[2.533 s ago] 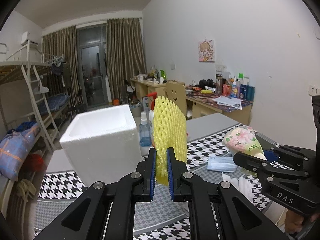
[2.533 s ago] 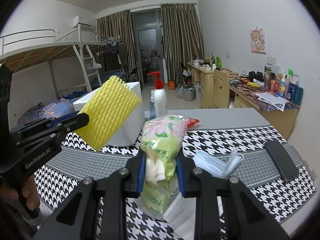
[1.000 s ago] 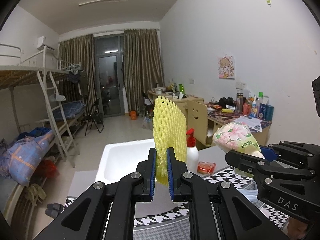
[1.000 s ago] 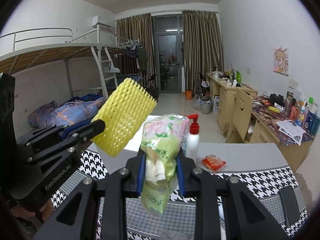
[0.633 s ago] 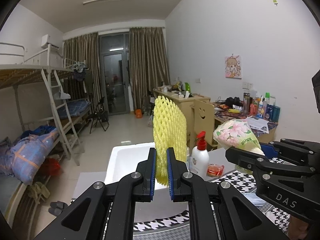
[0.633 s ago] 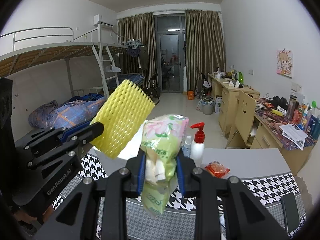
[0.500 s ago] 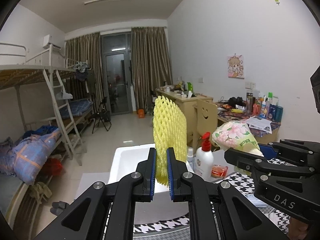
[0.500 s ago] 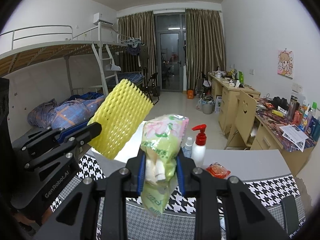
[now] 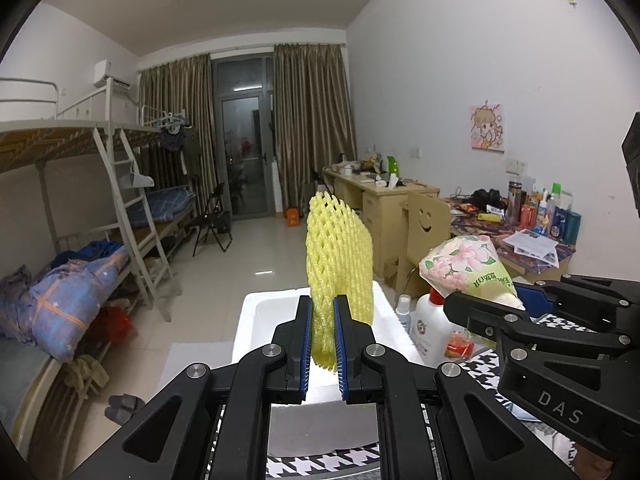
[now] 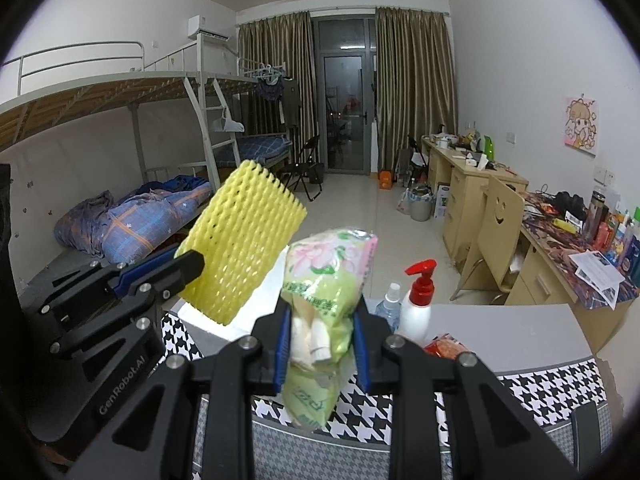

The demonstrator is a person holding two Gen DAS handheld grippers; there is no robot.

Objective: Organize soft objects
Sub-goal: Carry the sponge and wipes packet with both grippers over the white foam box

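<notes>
Foam net [image 9: 338, 258], yellow, is pinched near its lower end between the blue pads of the left claw [image 9: 323, 344]; most of the net stands up above the fingertips. Net hangs in the air over the open white foam box [image 9: 272, 320]. From the right wrist view the same net [image 10: 240, 240] shows its flat, ribbed face, tilted toward the right, with the left claw [image 10: 188, 266] clenched on its lower left corner.

Tissue pack [image 10: 326, 304], green wrapper with pink flowers, is grasped by the right claw [image 10: 320, 348]. Both pads press its middle; the pack sticks out above and below the fingers, and white folded tissue shows through the wrapper between them. In the left wrist view the pack [image 9: 464, 268] pokes up past the right claw [image 9: 484, 316], just right of the net. The two held items are near each other, not touching.

Desk [image 10: 516, 334]: grey top, with a black-and-white houndstooth cloth [image 10: 544, 394] over its near part. Foam box [image 10: 240, 320] sits toward the far left corner, partly hidden by the net. Beside it, along the far edge: a small clear spray bottle [image 10: 390, 304], then a white pump bottle [image 10: 416, 300] with a red pump head, then a small red packet [image 10: 446, 346] lying flat. Dark phone [image 10: 588, 424] lies at the right edge of the cloth.
</notes>
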